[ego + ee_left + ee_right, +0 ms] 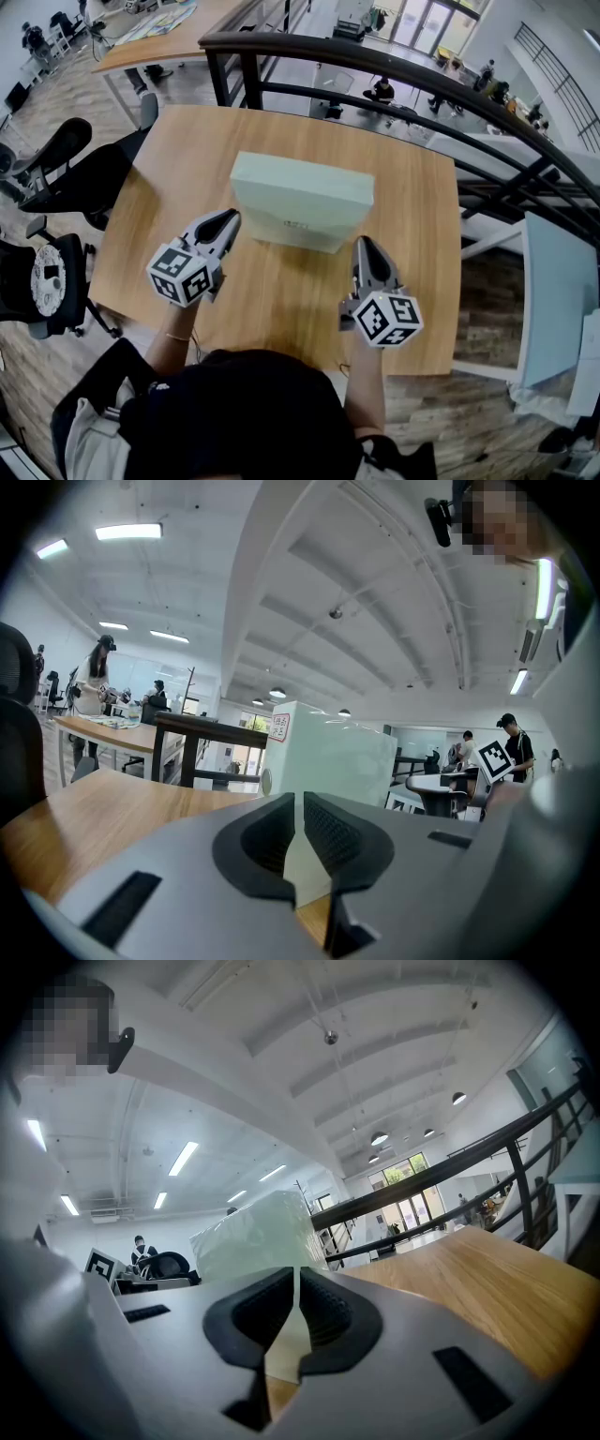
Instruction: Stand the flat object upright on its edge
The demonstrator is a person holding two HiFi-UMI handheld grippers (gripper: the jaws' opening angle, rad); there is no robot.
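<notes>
A pale green flat box (298,202) stands in the middle of the wooden table (169,197), raised on its long edge with its broad face towards me. My left gripper (228,223) is shut and empty, its tip close by the box's near left corner. My right gripper (365,247) is also shut and empty, just off the near right corner. In the left gripper view the box (328,752) rises beyond the closed left gripper (300,803). The right gripper view shows the box (253,1237) past the closed right gripper (298,1279). Whether either tip touches the box I cannot tell.
A black metal railing (375,66) runs just beyond the table's far edge, with a drop to a lower floor behind it. Black office chairs (56,169) stand to the left. A pale blue-white table (558,291) is at the right, and another wooden table (159,37) lies far left.
</notes>
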